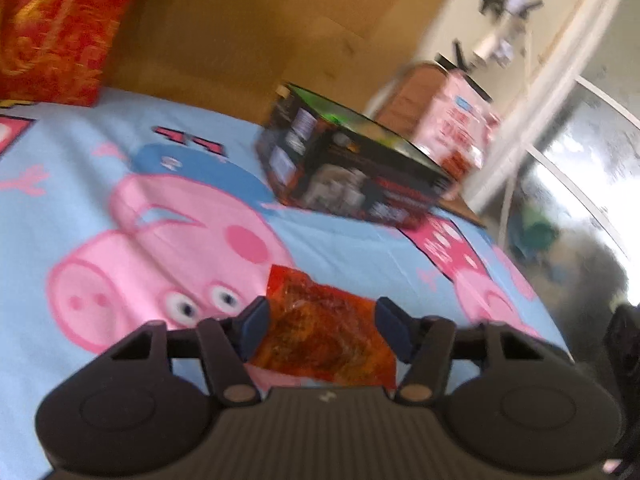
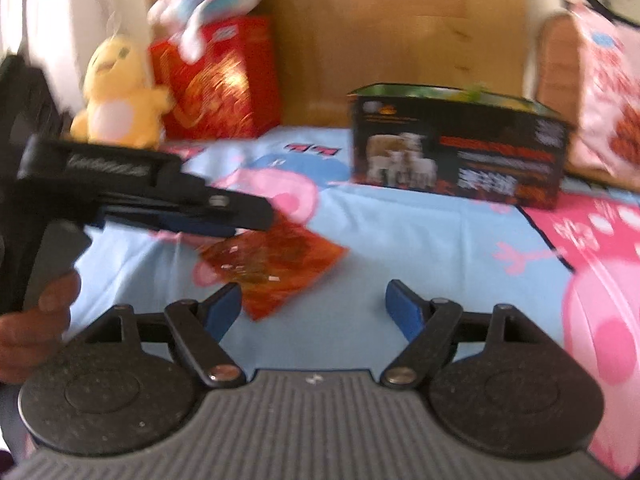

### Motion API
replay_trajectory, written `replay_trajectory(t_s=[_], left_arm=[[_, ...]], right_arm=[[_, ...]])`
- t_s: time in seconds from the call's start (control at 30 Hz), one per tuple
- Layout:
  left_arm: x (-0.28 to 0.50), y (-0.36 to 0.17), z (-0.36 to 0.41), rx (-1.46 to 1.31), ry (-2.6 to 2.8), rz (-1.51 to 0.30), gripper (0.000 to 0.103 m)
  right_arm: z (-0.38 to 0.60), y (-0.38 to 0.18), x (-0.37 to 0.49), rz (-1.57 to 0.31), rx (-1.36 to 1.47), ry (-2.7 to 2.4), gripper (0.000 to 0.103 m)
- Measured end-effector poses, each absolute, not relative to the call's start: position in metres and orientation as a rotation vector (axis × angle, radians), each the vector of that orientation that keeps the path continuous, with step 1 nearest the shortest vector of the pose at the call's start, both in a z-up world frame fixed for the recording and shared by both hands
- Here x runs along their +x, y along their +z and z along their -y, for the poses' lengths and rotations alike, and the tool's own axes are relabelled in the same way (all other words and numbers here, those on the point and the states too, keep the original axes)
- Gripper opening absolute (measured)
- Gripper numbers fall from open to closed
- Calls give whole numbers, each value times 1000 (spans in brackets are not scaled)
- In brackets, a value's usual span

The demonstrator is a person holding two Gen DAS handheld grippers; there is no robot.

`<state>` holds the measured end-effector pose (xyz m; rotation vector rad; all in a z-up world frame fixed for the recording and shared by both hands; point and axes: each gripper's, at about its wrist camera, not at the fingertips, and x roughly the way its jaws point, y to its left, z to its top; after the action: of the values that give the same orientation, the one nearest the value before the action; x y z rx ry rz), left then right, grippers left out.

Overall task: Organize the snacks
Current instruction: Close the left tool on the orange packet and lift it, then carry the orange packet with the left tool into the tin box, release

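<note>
An orange-red snack packet [image 1: 324, 332] lies on the blue cartoon-pig sheet [image 1: 360, 252]. My left gripper [image 1: 325, 326] has it between its fingers, and both blue pads meet the packet's side edges. In the right wrist view the same packet [image 2: 280, 268] shows with the left gripper [image 2: 256, 216] reaching over its far end from the left. My right gripper [image 2: 314, 308] stands open just in front of the packet with nothing between its fingers. A black open-top box with a sheep picture [image 2: 460, 152] [image 1: 348, 164] stands further back on the sheet.
A red and gold box [image 2: 216, 80] and a yellow plush chick [image 2: 116, 92] stand at the back left. A pink printed package [image 2: 608, 92] leans at the back right. A person's hand [image 2: 36, 332] holds the left gripper's handle. A wooden headboard [image 2: 400, 20] closes the back.
</note>
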<state>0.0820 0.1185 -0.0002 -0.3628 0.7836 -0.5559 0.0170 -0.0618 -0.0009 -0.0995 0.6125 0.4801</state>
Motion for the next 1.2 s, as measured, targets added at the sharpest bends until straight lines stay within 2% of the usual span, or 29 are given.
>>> replay_trajectory(t_s=[0.07, 0.17, 0.2, 0.37, 0.5, 0.7, 0.77, 0.8, 0.87, 0.93, 1.0, 1.1, 1.2], left_arm=[[77, 3, -108, -295, -531, -767, 57], [80, 6, -106, -302, -512, -778, 57], [84, 6, -108, -332, -513, -792, 57], [104, 10, -102, -377, -532, -824, 57], [116, 30, -89, -379, -561, -796, 57], [155, 93, -61, -300, -585, -621, 58], [177, 106, -47, -274, -584, -576, 68], [189, 107, -40, -256, -563, -565, 73], [210, 99, -24, -199, -496, -588, 71], [216, 86, -21, -203, -439, -660, 66], [206, 76, -26, -229, -435, -677, 67], [184, 72, -28, -209, -348, -671, 67], [156, 76, -34, -204, -265, -638, 69]], right_arm=[[46, -2, 12, -590, -194, 505, 69], [41, -1, 17, -585, -186, 503, 63], [45, -1, 19, -589, -165, 505, 52], [55, 2, 28, -573, -110, 490, 46], [63, 12, 25, -486, -94, 451, 43], [68, 49, 36, -260, -183, 365, 43], [77, 64, 57, -213, -157, 354, 44], [84, 72, 74, -199, -136, 344, 53], [94, 73, 110, -211, -122, 324, 73], [107, 62, 142, -285, -89, 269, 71], [133, 50, 148, -330, 46, 275, 70], [170, 32, 124, -242, 190, 310, 69], [184, 38, 119, -239, 256, 266, 71]])
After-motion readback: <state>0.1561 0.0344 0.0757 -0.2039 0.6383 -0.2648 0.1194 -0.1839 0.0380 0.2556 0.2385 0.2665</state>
